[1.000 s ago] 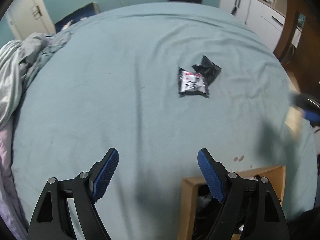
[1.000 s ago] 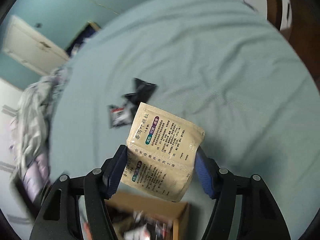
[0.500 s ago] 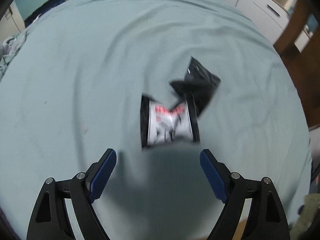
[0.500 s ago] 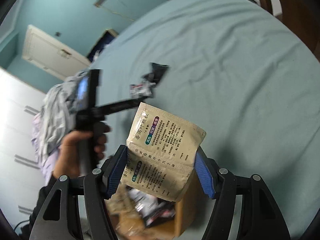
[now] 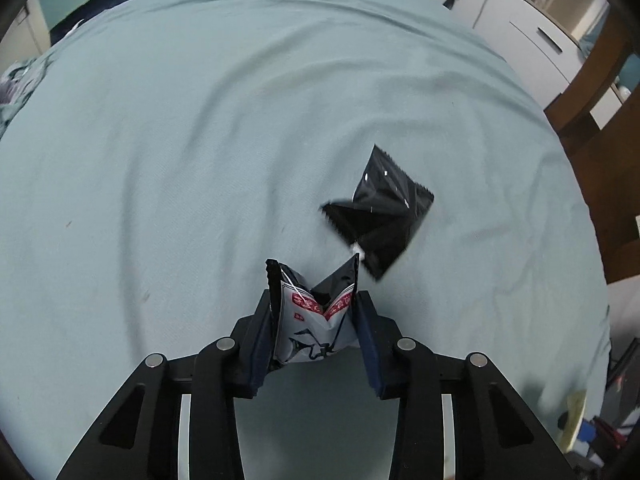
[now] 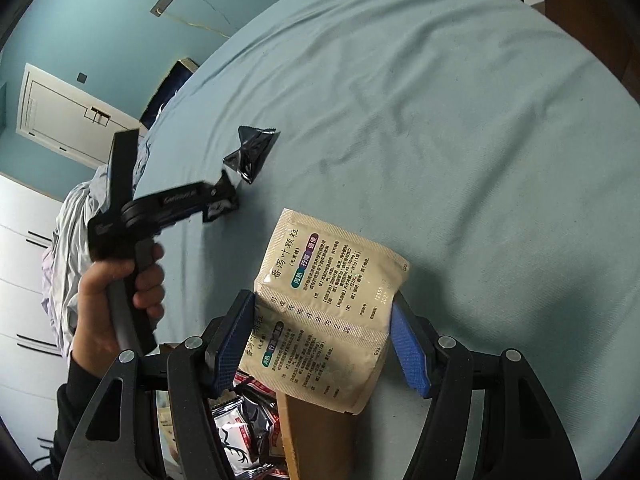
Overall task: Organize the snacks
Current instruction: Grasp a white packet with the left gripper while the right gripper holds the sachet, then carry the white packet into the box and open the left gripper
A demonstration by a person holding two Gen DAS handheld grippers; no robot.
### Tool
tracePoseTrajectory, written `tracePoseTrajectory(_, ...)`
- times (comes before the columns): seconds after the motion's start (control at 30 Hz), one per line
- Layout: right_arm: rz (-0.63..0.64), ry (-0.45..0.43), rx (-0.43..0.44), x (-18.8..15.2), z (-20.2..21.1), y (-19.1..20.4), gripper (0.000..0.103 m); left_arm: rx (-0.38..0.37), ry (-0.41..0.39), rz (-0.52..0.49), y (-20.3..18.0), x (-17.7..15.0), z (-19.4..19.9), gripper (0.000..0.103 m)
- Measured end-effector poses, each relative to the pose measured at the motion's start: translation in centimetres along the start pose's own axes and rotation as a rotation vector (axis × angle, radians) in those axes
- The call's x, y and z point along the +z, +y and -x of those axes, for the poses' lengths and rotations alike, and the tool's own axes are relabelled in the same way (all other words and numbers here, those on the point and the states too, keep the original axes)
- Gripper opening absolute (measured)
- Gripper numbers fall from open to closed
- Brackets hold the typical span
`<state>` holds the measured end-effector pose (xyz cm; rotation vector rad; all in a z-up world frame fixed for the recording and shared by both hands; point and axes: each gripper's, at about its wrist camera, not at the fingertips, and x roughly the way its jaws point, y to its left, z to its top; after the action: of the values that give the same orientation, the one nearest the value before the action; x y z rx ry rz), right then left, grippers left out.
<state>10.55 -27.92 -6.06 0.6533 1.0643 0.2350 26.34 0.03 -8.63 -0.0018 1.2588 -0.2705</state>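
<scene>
My left gripper (image 5: 314, 301) points steeply down at the teal bed (image 5: 200, 140), and its jaws are closing on a white, red and black snack packet (image 5: 308, 330). The packet buckles between the pads. A plain black packet (image 5: 384, 220) lies just beyond it on the sheet. In the right wrist view my right gripper (image 6: 320, 304) is shut on a beige double sachet (image 6: 332, 280) with printed text, held above an open cardboard box (image 6: 316, 432) with several snack packets (image 6: 240, 432) inside. The same view shows a hand (image 6: 120, 292) holding the left gripper (image 6: 222, 200) near the black packet (image 6: 252, 156).
Crumpled grey bedclothes (image 6: 76, 232) lie at the bed's far left. White cabinets (image 5: 520, 32) and wooden furniture (image 5: 592, 92) stand past the right edge of the bed. A white door (image 6: 60, 112) is set in the teal wall.
My left gripper came forward and down over the white packet, then shut on it, buckling it. My right gripper sank a little over the box with the sachet still in it.
</scene>
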Motion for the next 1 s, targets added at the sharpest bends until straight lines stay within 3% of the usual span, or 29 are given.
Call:
tracePoseTrajectory(0.23,0.017,-0.066,-0.004,-1.2,2.3,1.4,0.065,0.053,-0.102,-0.106,-1.8,-5.3,8.4,0.037)
tracePoseTrajectory(0.4,0.063,-0.147,0.0,-2.6,4.7,2.5,0.065,0.007,-0.158,-0.166,-3.4,-10.7,14.0,0.037)
tracePoseTrajectory(0.63,0.099,-0.179,0.016,-4.5,5.0,2.9,0.065,-0.047,-0.12,-0.28,-6.4,-17.4,14.6,0.039)
tracePoseTrajectory(0.73,0.113,-0.185,0.02,-5.0,4.9,3.1,0.065,-0.032,-0.099,-0.321,-7.6,-19.0,14.0,0.047)
tracePoseTrajectory(0.77,0.114,-0.184,0.024,-5.2,4.9,3.2,0.065,-0.025,-0.088,-0.319,-7.8,-19.2,13.6,0.055)
tracePoseTrajectory(0.83,0.11,-0.187,0.036,-5.4,5.0,3.2,0.065,-0.037,-0.07,-0.283,-7.6,-19.0,13.1,0.058)
tracePoseTrajectory(0.87,0.113,-0.191,0.038,-5.6,5.2,3.2,0.065,-0.049,-0.066,-0.257,-7.2,-18.7,13.0,0.064)
tracePoseTrajectory(0.9,0.118,-0.194,0.04,-5.8,5.3,3.2,0.065,-0.052,-0.072,-0.225,-6.7,-18.4,13.1,0.074)
tracePoseTrajectory(1.0,0.158,-0.206,0.04,-6.5,5.9,3.5,0.065,-0.019,-0.135,-0.162,-5.3,-17.8,13.9,0.081)
